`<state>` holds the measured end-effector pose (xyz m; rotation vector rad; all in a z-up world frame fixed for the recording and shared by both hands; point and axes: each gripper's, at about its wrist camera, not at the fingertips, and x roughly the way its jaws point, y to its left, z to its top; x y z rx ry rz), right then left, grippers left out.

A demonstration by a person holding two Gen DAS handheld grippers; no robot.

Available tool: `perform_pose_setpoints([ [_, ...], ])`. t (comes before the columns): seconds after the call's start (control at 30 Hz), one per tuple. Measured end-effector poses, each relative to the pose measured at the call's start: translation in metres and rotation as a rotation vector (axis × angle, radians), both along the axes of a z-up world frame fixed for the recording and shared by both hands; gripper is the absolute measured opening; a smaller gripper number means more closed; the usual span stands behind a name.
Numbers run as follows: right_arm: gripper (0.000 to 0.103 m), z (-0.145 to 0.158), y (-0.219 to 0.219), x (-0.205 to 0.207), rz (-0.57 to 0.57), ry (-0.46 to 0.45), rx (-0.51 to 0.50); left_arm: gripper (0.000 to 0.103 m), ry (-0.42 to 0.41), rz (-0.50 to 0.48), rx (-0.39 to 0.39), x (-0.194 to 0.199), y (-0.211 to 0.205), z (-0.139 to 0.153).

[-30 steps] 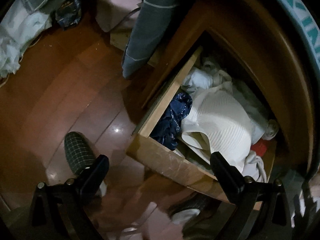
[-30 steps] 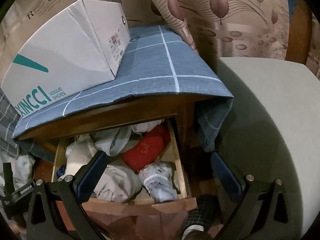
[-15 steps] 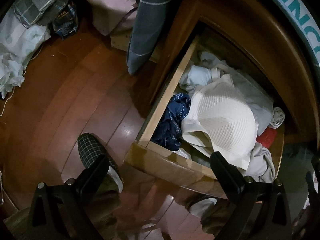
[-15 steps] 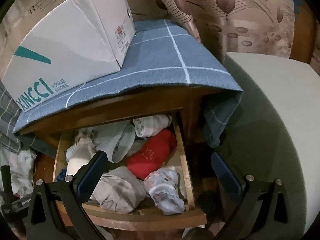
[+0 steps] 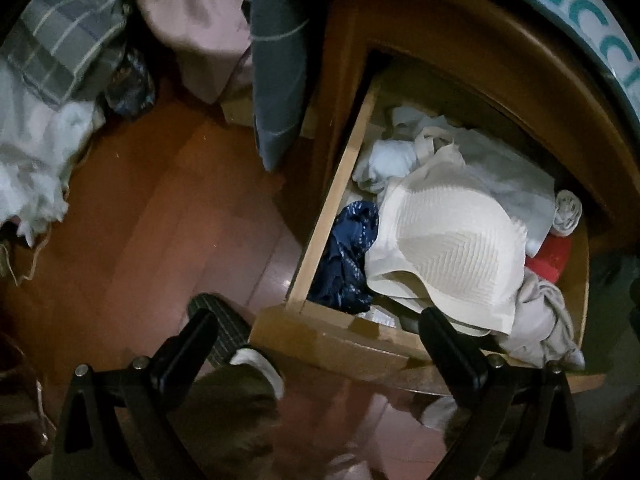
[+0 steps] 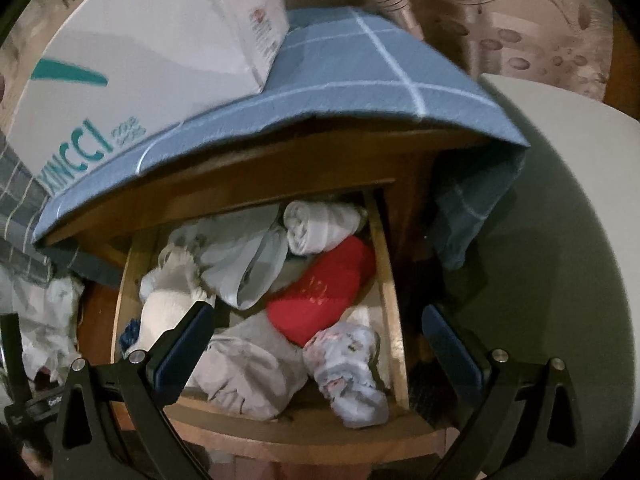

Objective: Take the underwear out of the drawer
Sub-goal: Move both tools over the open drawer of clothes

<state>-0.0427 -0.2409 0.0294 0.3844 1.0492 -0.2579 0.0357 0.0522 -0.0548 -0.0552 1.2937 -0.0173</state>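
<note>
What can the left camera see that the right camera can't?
Only the left view shows the floor, a foot in a checked slipper, the plaid bedding and most of the blue garment. Only the right view shows the whole shoebox, the curtain, the blue checked cloth top and the flowery bundle. Both show the open drawer, the red item and the cream bra. Both tools, left and right, are open and empty.
</note>
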Motion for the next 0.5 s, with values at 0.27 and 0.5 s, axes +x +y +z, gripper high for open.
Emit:
perform_pose_setpoints([
  [0.27, 0.103, -0.01, 0.03, 0.012, 0.158, 0.061, 0.027, 0.102, -0.046, -0.06, 0.061, -0.008, -0.008, 0.019],
  [0.5, 0.089, -0.026, 0.044, 0.026, 0.231, 0.184, 0.105, 0.102, -0.117, -0.131, 0.067, -0.009, -0.011, 0.049],
])
